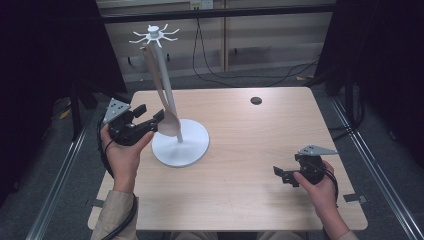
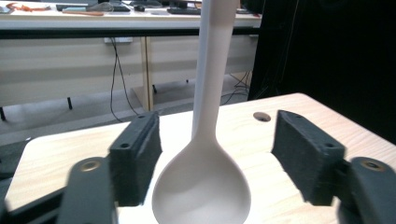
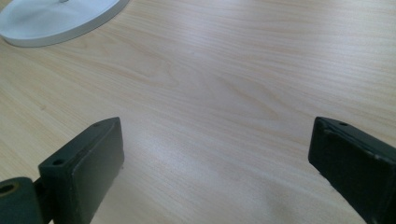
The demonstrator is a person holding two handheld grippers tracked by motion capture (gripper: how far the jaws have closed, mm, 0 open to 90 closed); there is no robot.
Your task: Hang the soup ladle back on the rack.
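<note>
Left gripper (image 1: 150, 116): held level at the table's (image 1: 250, 150) left edge, jaws parted around the spoon (image 2: 201, 186), pads clear of it. Spoon hung from the stand (image 1: 180, 145). Right gripper (image 1: 282, 175): jaws wide, nothing between, low at the right. Beyond the table, cables (image 1: 210, 70) were seen on the floor.

Black tongs (image 1: 151, 116) with foam-padded jaws, screw holes, grey three-cornered top plates and black trailing cables; the person wears beige sleeves (image 1: 114, 215).
</note>
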